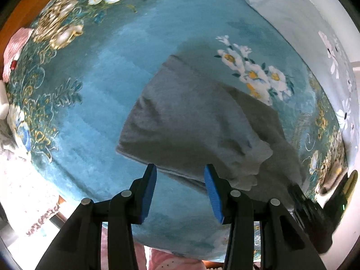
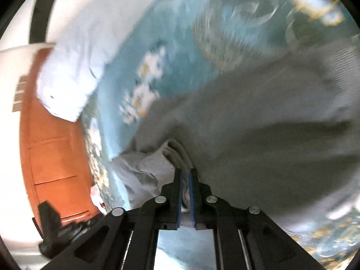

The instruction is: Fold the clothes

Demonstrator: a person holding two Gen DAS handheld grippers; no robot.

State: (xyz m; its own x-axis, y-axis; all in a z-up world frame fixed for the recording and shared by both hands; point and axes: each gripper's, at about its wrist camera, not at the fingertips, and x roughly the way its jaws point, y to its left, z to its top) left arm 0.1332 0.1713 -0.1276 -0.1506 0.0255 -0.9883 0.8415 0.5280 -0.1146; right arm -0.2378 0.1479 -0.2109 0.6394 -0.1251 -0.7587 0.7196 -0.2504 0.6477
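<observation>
A grey garment [image 1: 191, 121] lies partly folded on a teal floral blanket [image 1: 101, 72]. My left gripper [image 1: 181, 168] is open and empty, its blue pads just above the garment's near edge. The right gripper shows in the left wrist view [image 1: 299, 193] at the garment's lower right corner. In the right wrist view my right gripper [image 2: 185, 172] is shut on a bunched edge of the grey garment [image 2: 258, 123], which stretches away up and to the right. That view is blurred by motion.
A pale blue pillow [image 2: 74, 72] lies at the blanket's edge, also seen in the left wrist view [image 1: 281, 6]. An orange wooden bed frame [image 2: 51, 135] runs along the left. A white floral sheet [image 1: 342, 72] and a pink cloth [image 1: 15, 47] lie at the sides.
</observation>
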